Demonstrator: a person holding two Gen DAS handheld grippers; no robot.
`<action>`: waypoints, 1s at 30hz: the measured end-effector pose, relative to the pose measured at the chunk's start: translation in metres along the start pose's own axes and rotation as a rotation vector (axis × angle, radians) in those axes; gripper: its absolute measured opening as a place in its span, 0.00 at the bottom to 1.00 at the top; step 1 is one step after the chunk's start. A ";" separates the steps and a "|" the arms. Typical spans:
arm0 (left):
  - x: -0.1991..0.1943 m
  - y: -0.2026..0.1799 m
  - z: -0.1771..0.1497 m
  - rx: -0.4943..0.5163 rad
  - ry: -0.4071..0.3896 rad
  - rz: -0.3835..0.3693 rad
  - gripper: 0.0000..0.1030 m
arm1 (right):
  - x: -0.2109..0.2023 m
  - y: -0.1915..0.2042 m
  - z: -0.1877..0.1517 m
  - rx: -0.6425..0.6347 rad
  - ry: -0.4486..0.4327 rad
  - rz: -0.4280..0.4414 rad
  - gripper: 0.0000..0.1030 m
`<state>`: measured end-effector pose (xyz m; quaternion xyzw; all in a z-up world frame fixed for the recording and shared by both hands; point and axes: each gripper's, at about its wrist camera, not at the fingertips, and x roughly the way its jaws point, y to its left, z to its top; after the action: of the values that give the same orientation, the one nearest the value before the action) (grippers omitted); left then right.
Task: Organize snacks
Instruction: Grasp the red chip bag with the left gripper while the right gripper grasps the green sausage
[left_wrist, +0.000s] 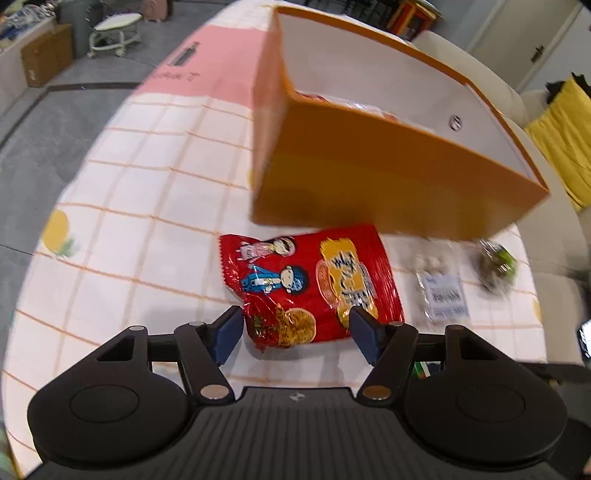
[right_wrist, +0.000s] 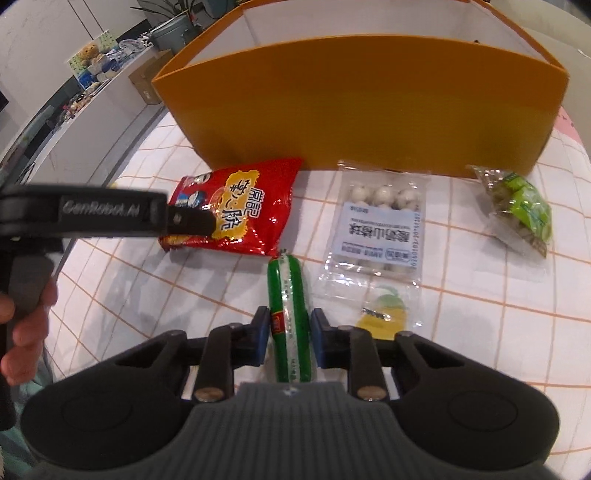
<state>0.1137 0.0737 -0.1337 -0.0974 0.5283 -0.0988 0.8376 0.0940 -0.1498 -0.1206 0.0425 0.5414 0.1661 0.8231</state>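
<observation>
Right gripper (right_wrist: 287, 341): one, blue pads clamped on one green sausage stick (right_wrist: 290, 314) lying on the checked tablecloth (right_wrist: 147, 295). Left gripper (left_wrist: 295, 334): one, jaws spread wide over one red snack bag (left_wrist: 314, 288), not gripping it. Beyond: one clear pack of white balls (right_wrist: 378, 229), one green-wrapped packet (right_wrist: 521, 210), one orange box (right_wrist: 362, 99).

one orange box (right_wrist: 354, 103), perhaps four snack packs (right_wrist: 236, 210)

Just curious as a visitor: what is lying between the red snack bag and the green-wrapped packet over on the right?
In the right wrist view, a clear pack of white balls lies between the red snack bag and the green-wrapped packet.
</observation>
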 end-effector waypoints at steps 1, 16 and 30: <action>0.000 -0.004 -0.002 0.013 0.015 -0.017 0.73 | -0.001 -0.002 0.000 0.003 0.002 -0.010 0.20; 0.000 -0.063 -0.031 0.232 0.148 -0.137 0.71 | -0.019 -0.041 -0.003 0.075 0.011 -0.098 0.23; -0.006 -0.090 -0.007 0.585 0.082 -0.006 0.85 | -0.019 -0.045 0.000 0.092 0.018 -0.038 0.30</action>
<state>0.0991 -0.0117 -0.1079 0.1508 0.5107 -0.2533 0.8076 0.0975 -0.1983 -0.1150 0.0684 0.5565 0.1258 0.8184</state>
